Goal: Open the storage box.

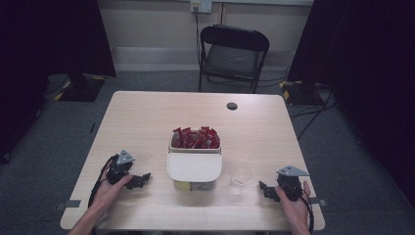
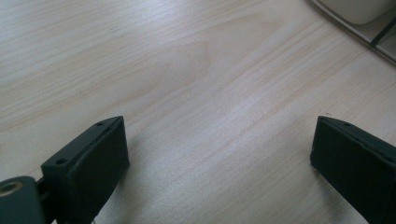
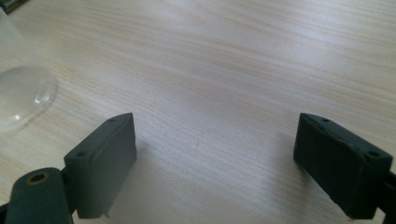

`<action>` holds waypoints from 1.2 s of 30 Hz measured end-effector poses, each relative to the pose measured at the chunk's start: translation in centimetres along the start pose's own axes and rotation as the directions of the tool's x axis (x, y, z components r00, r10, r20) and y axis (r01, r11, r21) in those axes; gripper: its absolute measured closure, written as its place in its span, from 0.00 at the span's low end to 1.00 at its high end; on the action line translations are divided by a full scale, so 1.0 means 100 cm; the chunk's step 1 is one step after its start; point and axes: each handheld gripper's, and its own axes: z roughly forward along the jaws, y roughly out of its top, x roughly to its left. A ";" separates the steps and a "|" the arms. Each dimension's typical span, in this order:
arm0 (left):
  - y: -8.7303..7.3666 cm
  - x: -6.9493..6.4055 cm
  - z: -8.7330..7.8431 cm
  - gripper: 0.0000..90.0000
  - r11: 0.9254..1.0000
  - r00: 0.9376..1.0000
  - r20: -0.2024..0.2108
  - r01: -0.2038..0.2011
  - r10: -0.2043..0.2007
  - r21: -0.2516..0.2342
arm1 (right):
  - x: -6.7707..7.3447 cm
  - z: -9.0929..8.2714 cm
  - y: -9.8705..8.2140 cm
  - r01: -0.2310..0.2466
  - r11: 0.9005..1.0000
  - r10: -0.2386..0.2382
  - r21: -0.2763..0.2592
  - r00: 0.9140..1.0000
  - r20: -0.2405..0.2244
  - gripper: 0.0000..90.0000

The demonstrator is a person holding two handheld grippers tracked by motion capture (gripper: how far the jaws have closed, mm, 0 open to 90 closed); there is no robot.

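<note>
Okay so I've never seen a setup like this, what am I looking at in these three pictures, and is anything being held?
A person sits at a wooden table with a hand-held two-jaw tool in each hand: the left gripper and the right gripper. The high view looks down from above. The other two come from cameras riding on each gripper, looking along its black jaws. On the table stand a white box with red packets in its back compartment and a clear plastic cup. Both grippers are open and hold nothing.
</note>
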 end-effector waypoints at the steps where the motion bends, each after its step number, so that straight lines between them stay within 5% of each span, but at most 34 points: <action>1: 0.000 0.000 0.000 0.04 1.000 1.000 0.000 -0.002 0.002 0.002 | 0.000 0.000 0.000 -0.002 1.000 0.002 0.001 1.000 0.002 0.13; 14: 0.002 -0.001 0.000 0.06 1.000 1.000 -0.011 0.015 -0.015 0.005 | 0.000 0.000 0.000 -0.004 1.000 0.004 0.001 1.000 0.003 0.13; 19: 0.002 -0.001 -0.002 0.18 1.000 1.000 -0.008 0.010 -0.010 -0.006 | 0.000 0.000 0.000 -0.004 1.000 0.004 0.000 1.000 0.003 0.13; 24: 0.002 -0.001 -0.005 0.18 1.000 1.000 -0.011 0.007 -0.007 -0.009 | 0.000 0.000 0.000 -0.004 1.000 0.004 0.001 1.000 0.003 0.13; 36: 0.009 -0.014 -0.011 0.18 0.999 0.996 0.082 0.022 -0.018 -0.048 | 0.000 0.000 0.000 -0.004 1.000 0.004 0.001 1.000 0.003 0.13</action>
